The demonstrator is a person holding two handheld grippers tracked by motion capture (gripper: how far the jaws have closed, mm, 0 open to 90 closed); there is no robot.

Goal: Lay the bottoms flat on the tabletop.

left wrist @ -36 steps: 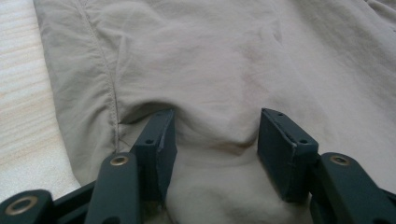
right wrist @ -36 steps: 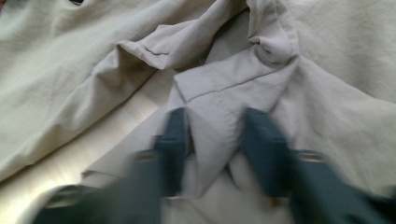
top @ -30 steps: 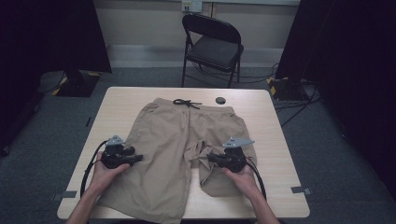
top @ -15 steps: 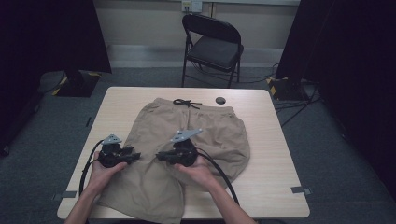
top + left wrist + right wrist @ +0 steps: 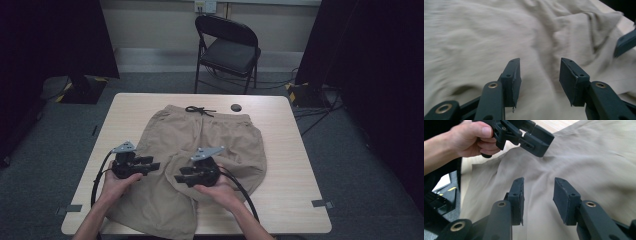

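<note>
Right tongs [image 5: 537,195] just opening — empty, over shorts [image 5: 200,145]

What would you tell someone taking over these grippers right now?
Left gripper: open, nothing between the jaws, over the shorts' left leg.
Right gripper: jaws have just been opening, nothing between them; it sits over the middle of the shorts, pointing at the left gripper.
Shorts: lying on the table, waistband and drawstring at the far side. The right leg is folded across toward the left one; a small dark round thing lies beyond the waistband.
Done: first fold, lengthwise, looks laid.
Left: probably smooth it, then fold the legs up toward the waistband.
</note>
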